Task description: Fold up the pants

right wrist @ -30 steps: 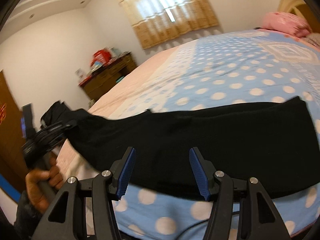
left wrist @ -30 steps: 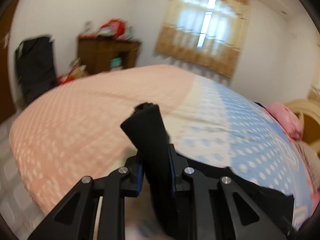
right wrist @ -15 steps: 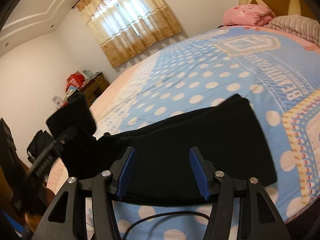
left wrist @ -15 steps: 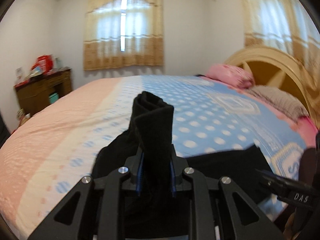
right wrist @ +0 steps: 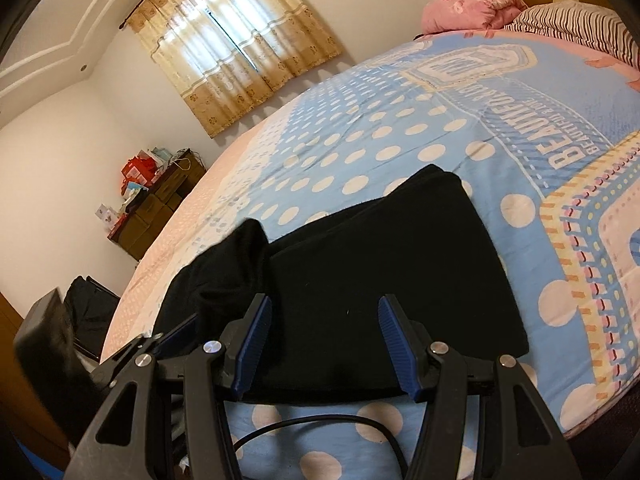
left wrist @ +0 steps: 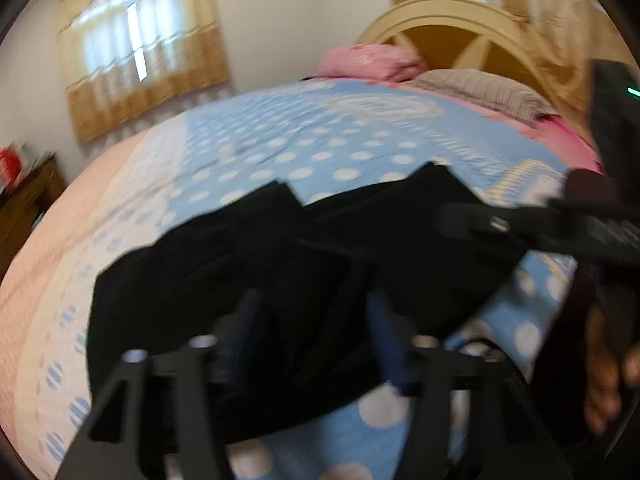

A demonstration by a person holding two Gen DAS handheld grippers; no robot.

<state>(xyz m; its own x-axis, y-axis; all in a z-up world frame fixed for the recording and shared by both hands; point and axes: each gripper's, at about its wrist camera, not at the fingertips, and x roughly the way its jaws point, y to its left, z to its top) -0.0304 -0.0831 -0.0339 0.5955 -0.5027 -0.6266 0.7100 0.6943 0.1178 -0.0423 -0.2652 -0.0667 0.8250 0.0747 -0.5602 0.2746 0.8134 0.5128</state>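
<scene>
The black pants (right wrist: 380, 260) lie across the blue dotted bedspread (right wrist: 400, 152) near the bed's front edge. Their leg end (right wrist: 240, 252) is laid back over the rest in a loose hump. My left gripper (left wrist: 314, 332) hovers just above that fold with its jaws opening; black cloth lies slack between the pads, not pressed. It also shows at the lower left of the right wrist view as the left gripper (right wrist: 160, 344). My right gripper (right wrist: 326, 344) is open over the pants' near edge, holding nothing. In the left wrist view the right gripper (left wrist: 520, 224) reaches in from the right, held by a hand (left wrist: 600, 380).
A pink pillow (right wrist: 472, 4) and a striped pillow (right wrist: 576, 24) lie by the wooden headboard (left wrist: 448, 40). A dark cabinet (right wrist: 160, 204) stands by the far wall, with a black bag (right wrist: 88, 300) on the floor. A black cable (right wrist: 312, 428) loops over the bed's near edge.
The left gripper swung right with the pant leg end, brought it over the rest of the pants, then parted its jaws and the cloth slumped. The right gripper shifted toward the headboard, still open.
</scene>
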